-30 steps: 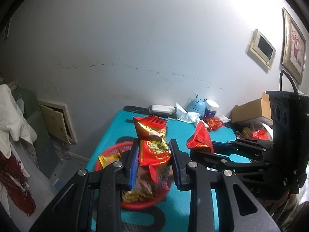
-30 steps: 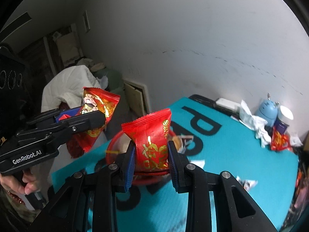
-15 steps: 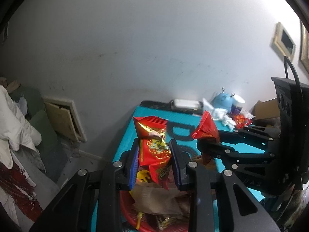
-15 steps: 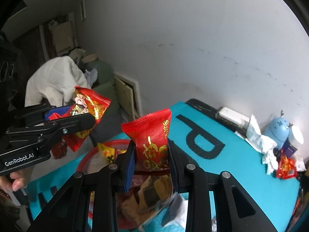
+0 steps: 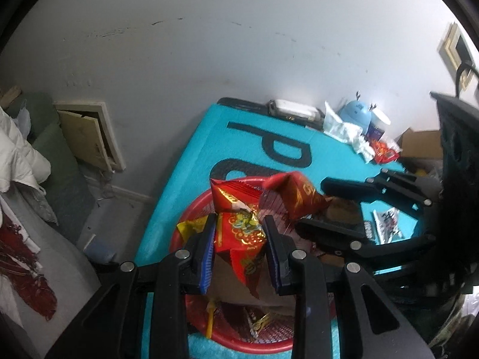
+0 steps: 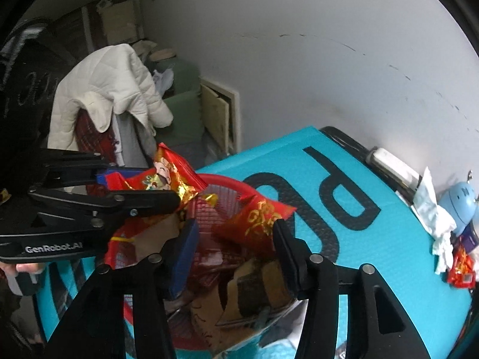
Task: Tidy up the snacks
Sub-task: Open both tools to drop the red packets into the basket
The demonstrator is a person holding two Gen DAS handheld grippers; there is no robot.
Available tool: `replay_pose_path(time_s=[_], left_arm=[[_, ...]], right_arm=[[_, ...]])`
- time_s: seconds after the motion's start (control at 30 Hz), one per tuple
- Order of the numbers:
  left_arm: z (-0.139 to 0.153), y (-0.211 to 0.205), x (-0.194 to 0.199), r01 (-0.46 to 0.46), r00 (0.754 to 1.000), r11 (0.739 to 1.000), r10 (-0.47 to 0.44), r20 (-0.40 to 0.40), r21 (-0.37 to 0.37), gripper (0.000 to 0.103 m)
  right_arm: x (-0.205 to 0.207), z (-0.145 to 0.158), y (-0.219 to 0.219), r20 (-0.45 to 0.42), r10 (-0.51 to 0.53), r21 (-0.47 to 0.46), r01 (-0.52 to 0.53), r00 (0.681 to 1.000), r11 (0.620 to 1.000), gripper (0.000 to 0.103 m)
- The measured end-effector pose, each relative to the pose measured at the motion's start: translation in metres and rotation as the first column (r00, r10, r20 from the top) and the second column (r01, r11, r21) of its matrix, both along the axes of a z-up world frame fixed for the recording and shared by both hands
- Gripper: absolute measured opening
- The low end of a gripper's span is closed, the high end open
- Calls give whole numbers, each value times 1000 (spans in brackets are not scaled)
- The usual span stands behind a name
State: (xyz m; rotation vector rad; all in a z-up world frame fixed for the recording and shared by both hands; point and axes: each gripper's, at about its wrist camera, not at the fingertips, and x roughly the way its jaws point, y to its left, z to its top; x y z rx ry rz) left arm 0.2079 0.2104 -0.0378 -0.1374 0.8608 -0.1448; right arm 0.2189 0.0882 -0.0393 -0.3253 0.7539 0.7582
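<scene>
Over the red basket (image 5: 191,209) at the teal mat's (image 5: 191,161) wall-side edge, the left gripper (image 5: 241,246) clamps a red snack packet (image 5: 239,233). The right gripper (image 6: 233,240) is opening, its red packet (image 6: 254,221) loose between the jaws above the basket. Only the right view shows a hand (image 6: 21,269) at the left gripper's handle.

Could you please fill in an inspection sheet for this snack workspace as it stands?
Surface: teal mat with big black letters, on a table by the wall.
Job's things: red basket holding mixed packets; a red packet tipping over it.
Clutter: crumpled tissue, blue gadget, cardboard box along the far edge.
Grippers: left gripper clamps a red-gold packet above the basket; right gripper jaws opening, its packet loose between them.
Cables: one black loop above the right gripper's body.
Surroundings: white jacket, a panel in the wall.
</scene>
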Motion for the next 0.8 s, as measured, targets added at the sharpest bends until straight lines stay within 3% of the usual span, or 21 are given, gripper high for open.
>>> replay_pose_path(time_s=[0.13,0.2,0.8], left_arm=[[-8,-2,7,-8,999,999,11,-48,49,57],[-10,0,10,-21,999,999,23,-46,49,64],[15,-3,-7,-40,998,999,39,39,29,65]], right_arm=[[1,-2,0,-1,0,-10,0,1000,1000,52],[3,-3,-1,-6,-7,-10,7,1000,1000,52],[-9,20,-13,31,-27,25,27,999,999,52]])
